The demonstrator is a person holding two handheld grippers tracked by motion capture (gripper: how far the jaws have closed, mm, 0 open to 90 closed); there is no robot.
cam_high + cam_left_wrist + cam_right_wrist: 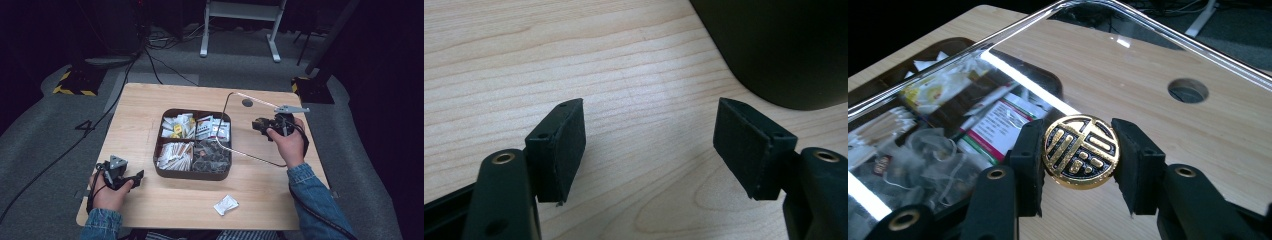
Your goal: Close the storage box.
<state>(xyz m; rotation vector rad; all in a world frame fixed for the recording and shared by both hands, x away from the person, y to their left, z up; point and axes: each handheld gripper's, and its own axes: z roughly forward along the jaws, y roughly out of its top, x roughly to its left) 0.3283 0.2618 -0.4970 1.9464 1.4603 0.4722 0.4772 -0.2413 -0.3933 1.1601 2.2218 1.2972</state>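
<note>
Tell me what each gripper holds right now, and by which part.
The right gripper clamps the clear lid by its round gold knob, jaws on opposite sides. The left gripper holds nothing, jaws open over the table.

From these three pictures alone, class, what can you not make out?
- Print on the sachets in the tray: too small in the high view, blurred by the clear lid in the right gripper view.
- White packet: contents unreadable, high view.
- Tray's inside: its dark wall hides it, left gripper view.

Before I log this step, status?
Right gripper shut on lid knob, clear lid lifted over tray. Left gripper open, empty. Nothing in the way.
</note>
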